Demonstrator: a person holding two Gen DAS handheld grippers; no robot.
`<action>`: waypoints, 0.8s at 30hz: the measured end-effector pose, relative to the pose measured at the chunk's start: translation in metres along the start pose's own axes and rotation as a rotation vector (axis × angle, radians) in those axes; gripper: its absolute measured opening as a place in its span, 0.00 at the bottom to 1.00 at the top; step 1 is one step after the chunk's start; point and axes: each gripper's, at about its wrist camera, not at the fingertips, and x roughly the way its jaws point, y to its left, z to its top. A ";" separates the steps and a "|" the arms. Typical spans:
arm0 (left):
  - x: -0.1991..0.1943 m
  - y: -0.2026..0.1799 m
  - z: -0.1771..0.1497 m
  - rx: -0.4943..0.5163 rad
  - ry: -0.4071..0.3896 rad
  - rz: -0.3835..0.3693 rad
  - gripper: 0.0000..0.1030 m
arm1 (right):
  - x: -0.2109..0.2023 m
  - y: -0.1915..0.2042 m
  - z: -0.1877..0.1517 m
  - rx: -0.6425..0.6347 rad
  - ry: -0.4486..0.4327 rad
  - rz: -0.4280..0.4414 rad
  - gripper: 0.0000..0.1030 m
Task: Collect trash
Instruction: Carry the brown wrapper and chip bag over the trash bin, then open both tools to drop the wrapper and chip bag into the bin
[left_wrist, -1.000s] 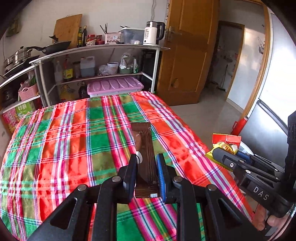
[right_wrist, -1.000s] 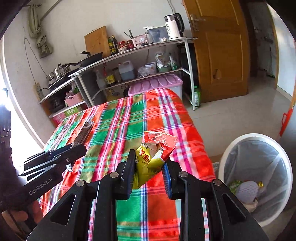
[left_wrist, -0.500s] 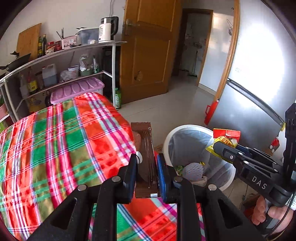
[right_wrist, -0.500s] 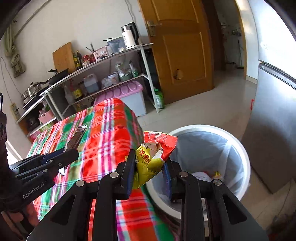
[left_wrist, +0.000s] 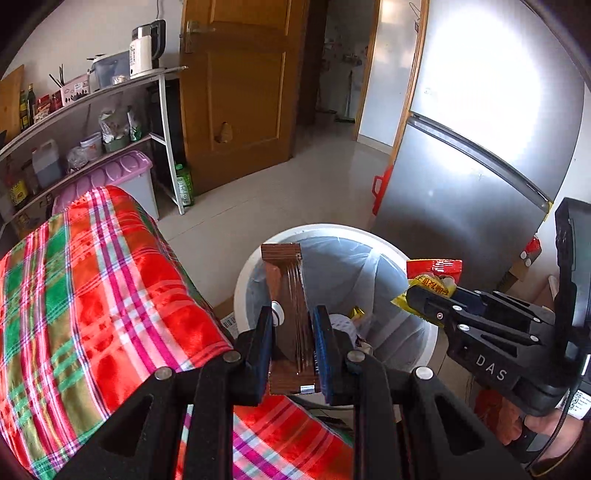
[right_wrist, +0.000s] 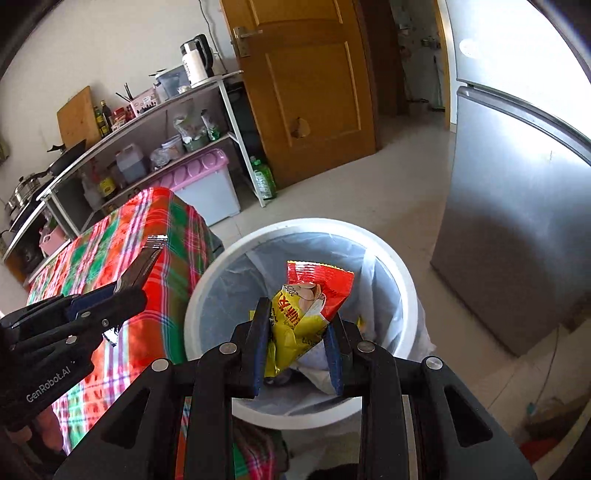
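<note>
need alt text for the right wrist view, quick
The right gripper holds a crumpled red and yellow snack bag over a white lined trash bin. To the left, the left gripper holds a dark wrapper above a plaid tablecloth.

This is a home kitchen. At the upper left a metal shelf rack (right_wrist: 147, 122) carries an electric kettle (right_wrist: 195, 62), sauce bottles (right_wrist: 103, 116), a cutting board (right_wrist: 75, 114) and pots (right_wrist: 22, 188). A steel fridge (right_wrist: 517, 206) fills the right side, a wooden door (right_wrist: 306, 85) stands at top centre, and a plaid cloth (left_wrist: 92, 280) covers the counter at the left, beside a lined bin (right_wrist: 306, 229).
</note>
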 end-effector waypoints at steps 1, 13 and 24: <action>0.005 -0.002 0.000 -0.003 0.015 -0.009 0.22 | 0.006 -0.003 -0.001 0.004 0.017 -0.005 0.27; 0.036 -0.015 -0.007 -0.016 0.098 -0.003 0.23 | 0.049 -0.022 -0.014 -0.001 0.141 -0.043 0.28; 0.032 -0.014 -0.007 -0.036 0.078 0.014 0.55 | 0.043 -0.027 -0.015 0.029 0.117 -0.057 0.49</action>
